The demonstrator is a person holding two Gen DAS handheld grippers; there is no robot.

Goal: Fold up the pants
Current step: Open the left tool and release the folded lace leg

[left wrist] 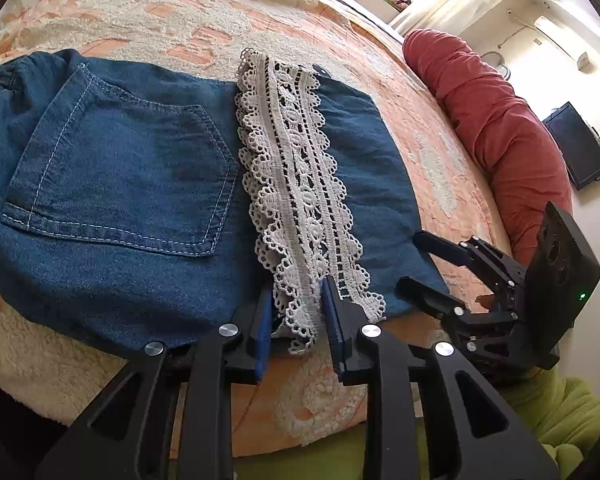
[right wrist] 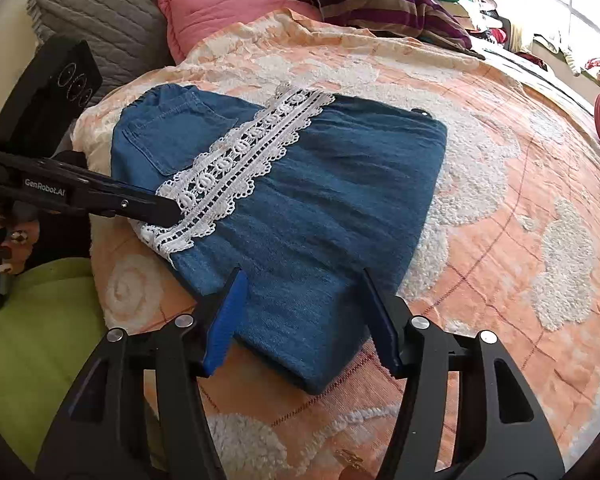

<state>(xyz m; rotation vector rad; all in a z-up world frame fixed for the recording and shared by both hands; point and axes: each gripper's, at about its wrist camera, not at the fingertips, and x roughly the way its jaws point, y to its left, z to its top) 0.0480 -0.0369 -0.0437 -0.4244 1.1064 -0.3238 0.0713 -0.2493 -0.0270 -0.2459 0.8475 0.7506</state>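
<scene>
Blue denim pants lie folded on the bed, back pocket up, with a white lace hem band across them. My left gripper has its jaws partly open around the near end of the lace; in the right wrist view its fingers rest at the lace edge. My right gripper is open, its blue-padded jaws straddling the near corner of the pants. It also shows in the left wrist view, open beside the pants' right edge.
The bed has a peach and white blanket. A red bolster lies along its far side. Grey and pink pillows and a striped cloth sit at the head. Green fabric is at the near edge.
</scene>
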